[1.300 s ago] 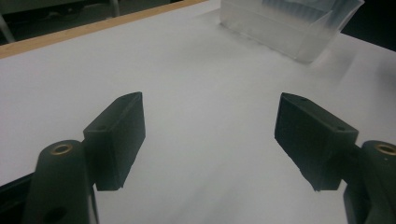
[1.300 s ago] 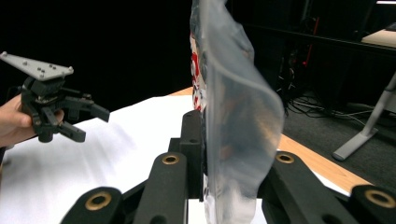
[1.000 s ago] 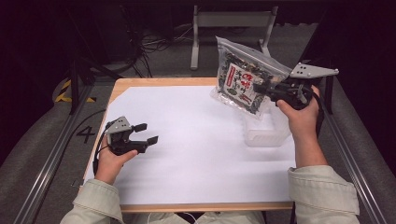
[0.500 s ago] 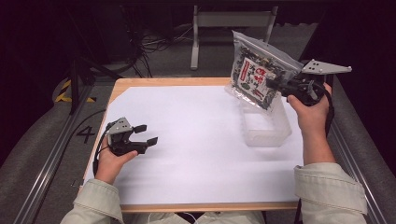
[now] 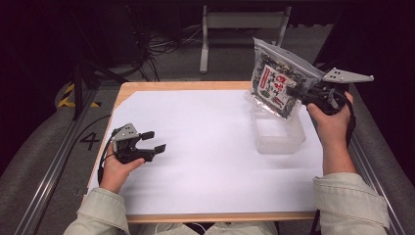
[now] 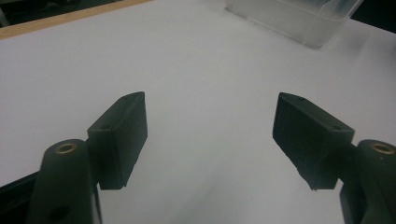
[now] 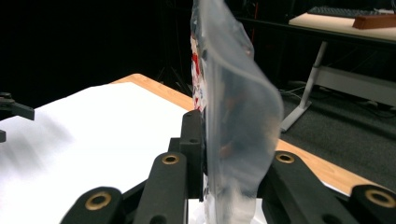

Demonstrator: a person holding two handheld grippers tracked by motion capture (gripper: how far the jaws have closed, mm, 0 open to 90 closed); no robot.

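My right gripper (image 5: 292, 91) is shut on a clear plastic bag (image 5: 278, 81) with red and white printed contents, held upright above a clear plastic box (image 5: 279, 134) at the table's far right. In the right gripper view the bag (image 7: 229, 102) stands edge-on, pinched between the two black jaws. My left gripper (image 5: 153, 142) rests low over the white sheet (image 5: 205, 152) at the table's left. Its jaws stand wide open with nothing between them, and the left gripper view shows bare white sheet (image 6: 205, 116) in the gap.
The wooden table edge (image 5: 195, 86) frames the white sheet. A metal stand (image 5: 240, 22) and cables lie on the dark floor behind. A rail (image 5: 54, 181) runs along the left side. The clear box (image 6: 299, 18) sits far ahead of the left gripper.
My right hand has carried the bag rightward and a little down, and it now hangs over the clear box. The left hand has stayed where it was.
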